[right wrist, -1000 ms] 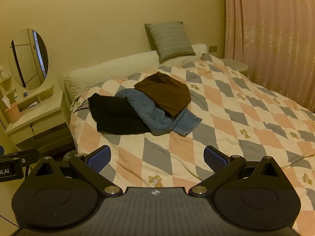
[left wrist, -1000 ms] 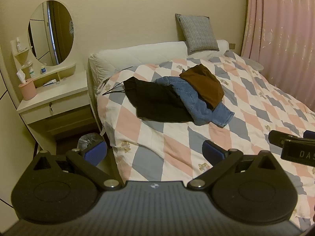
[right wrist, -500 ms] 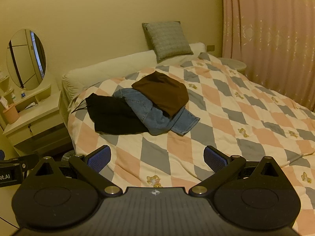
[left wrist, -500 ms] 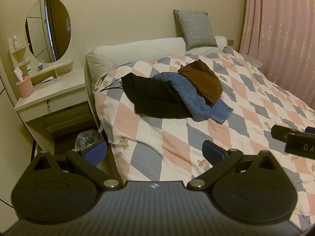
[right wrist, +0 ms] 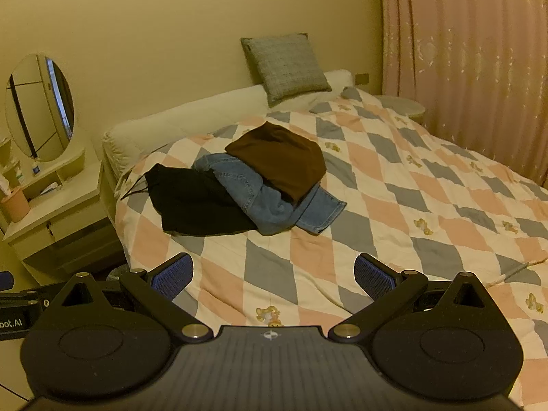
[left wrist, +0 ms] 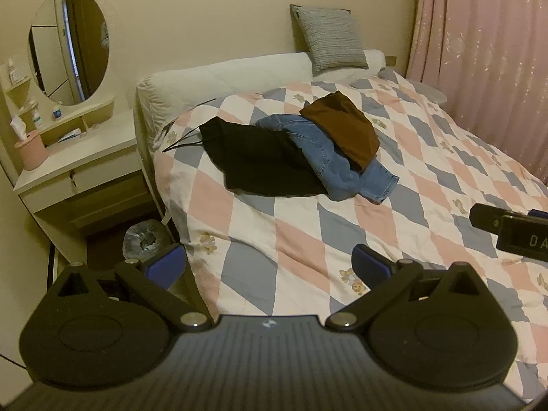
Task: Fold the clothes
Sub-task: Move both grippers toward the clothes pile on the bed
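Three garments lie heaped near the head of the bed: a black one [left wrist: 260, 161] [right wrist: 195, 202] on the left, blue jeans [left wrist: 328, 161] [right wrist: 274, 205] in the middle, and a brown one [left wrist: 346, 130] [right wrist: 281, 161] on top at the right. My left gripper [left wrist: 269, 265] hangs open over the bed's near left corner, well short of the heap, with nothing between its fingers. My right gripper [right wrist: 274, 274] is open too, empty, above the quilt in front of the pile. Part of the right gripper [left wrist: 510, 229] shows at the left view's right edge.
The bed carries a checked quilt [left wrist: 428, 178] [right wrist: 411, 188] and a grey cushion [left wrist: 332, 41] [right wrist: 287, 65] against the wall. A white vanity [left wrist: 78, 157] with an oval mirror [left wrist: 68, 44] and pink cup [left wrist: 30, 149] stands left; a bin [left wrist: 147, 239] sits below. Pink curtains [right wrist: 472, 58] hang right.
Both grippers have drifted slightly, so the bed and heap shift a little in each view. The jaws stayed open and the clothes did not move.
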